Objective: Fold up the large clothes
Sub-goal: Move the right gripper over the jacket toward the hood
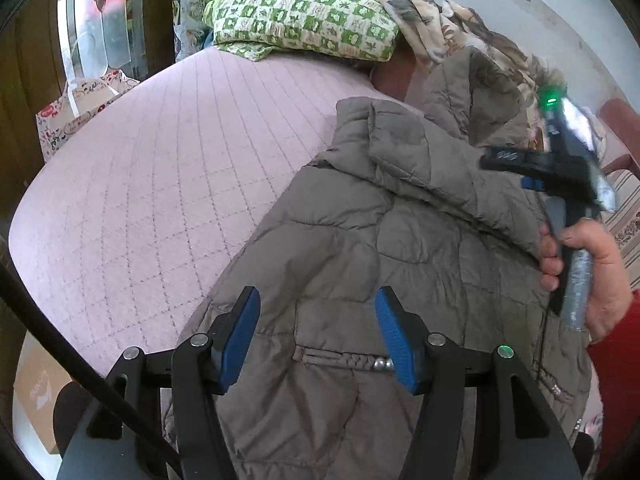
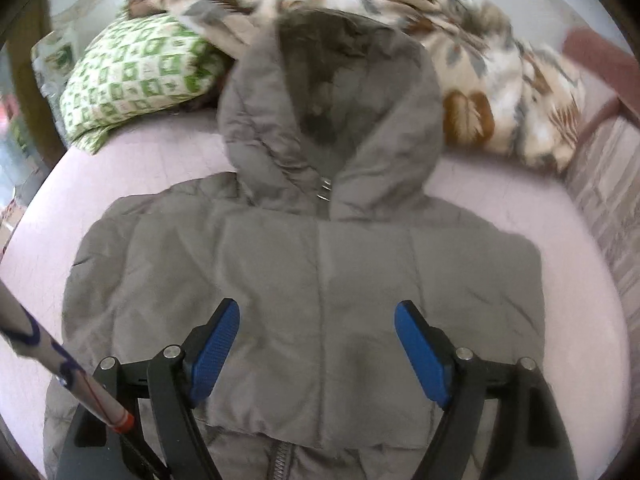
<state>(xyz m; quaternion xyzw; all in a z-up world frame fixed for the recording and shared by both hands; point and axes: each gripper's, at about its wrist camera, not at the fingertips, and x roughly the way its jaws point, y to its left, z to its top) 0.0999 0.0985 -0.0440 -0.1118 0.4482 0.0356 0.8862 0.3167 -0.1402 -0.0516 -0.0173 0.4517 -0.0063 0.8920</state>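
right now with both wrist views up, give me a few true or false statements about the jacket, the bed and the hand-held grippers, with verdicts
1. The grey puffer jacket lies on a pink quilted bedspread. True.
2. The left hand-held gripper is clamped on a sleeve. False: its jaws stand apart above the jacket, and nothing is pinched between them.
3. A green and white checked pillow sits at the far end of the bed. True.
4. The jacket's hood is folded down flat over the chest. False: it extends up past the collar toward the patterned blanket.
5. The right hand-held gripper is open over the jacket. True.
6. The jacket is bright red. False: it is grey-brown.
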